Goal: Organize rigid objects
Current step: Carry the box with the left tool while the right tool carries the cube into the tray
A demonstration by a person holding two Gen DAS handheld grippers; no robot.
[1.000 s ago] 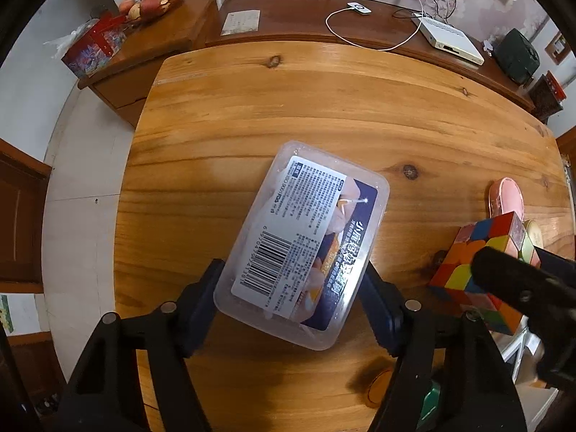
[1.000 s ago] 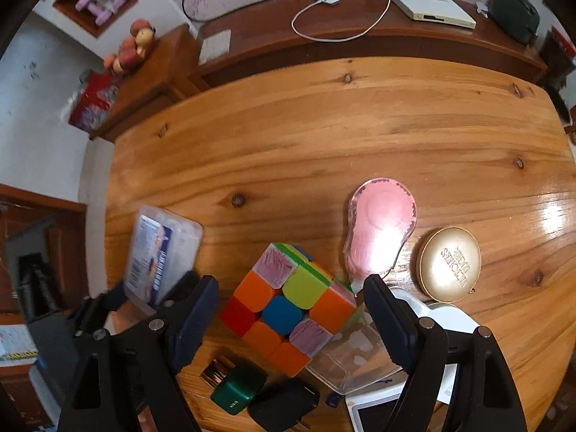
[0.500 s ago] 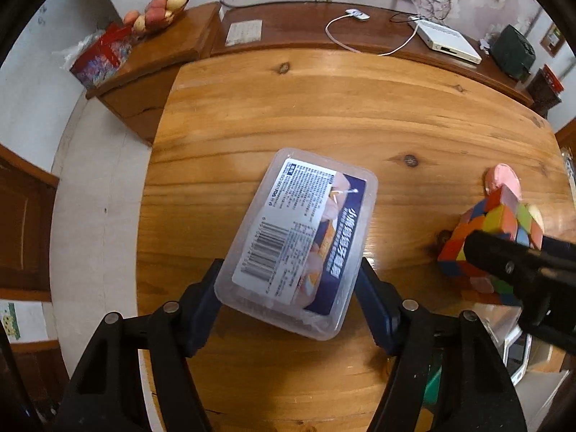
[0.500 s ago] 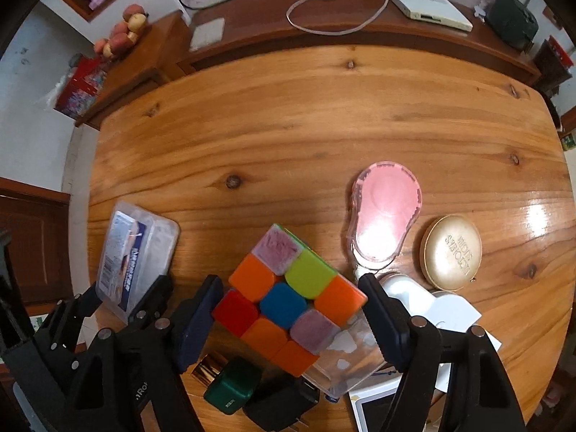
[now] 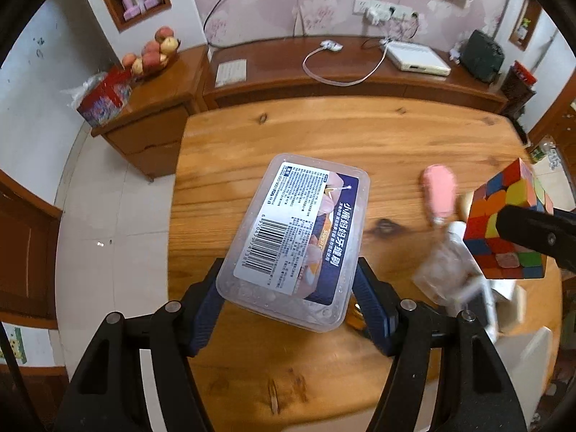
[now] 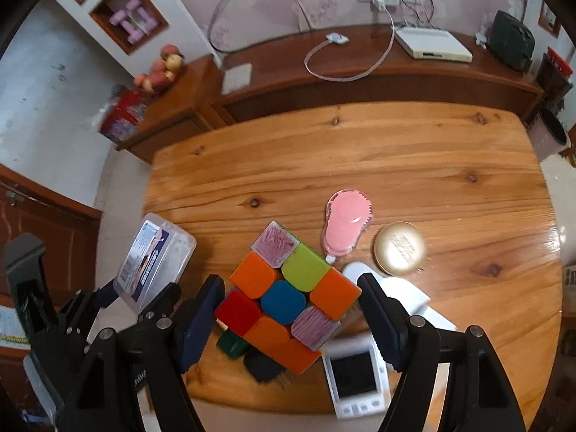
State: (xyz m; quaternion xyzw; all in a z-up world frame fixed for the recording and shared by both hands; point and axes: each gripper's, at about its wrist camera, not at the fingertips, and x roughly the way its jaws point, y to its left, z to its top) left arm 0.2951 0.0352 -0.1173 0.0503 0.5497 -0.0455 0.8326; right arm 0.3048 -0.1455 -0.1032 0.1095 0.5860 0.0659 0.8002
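Observation:
My left gripper (image 5: 288, 298) is shut on a clear plastic box with a barcode label (image 5: 298, 237) and holds it above the wooden table (image 5: 324, 136). The box also shows in the right wrist view (image 6: 151, 255), at the left. My right gripper (image 6: 291, 309) is shut on a multicoloured puzzle cube (image 6: 288, 298), lifted above the table. The cube shows at the right of the left wrist view (image 5: 507, 219), with a black finger (image 5: 532, 230) across it.
On the table lie a pink oval brush (image 6: 345, 223), a gold round tin (image 6: 399, 248), a white device with a screen (image 6: 356, 378), a green plug (image 6: 232, 343) and a black plug (image 6: 262, 363). A wooden sideboard (image 6: 360, 72) stands behind the table.
Both grippers have risen higher above the table with their objects. The views have tilted up, so the back wall and sideboard show more.

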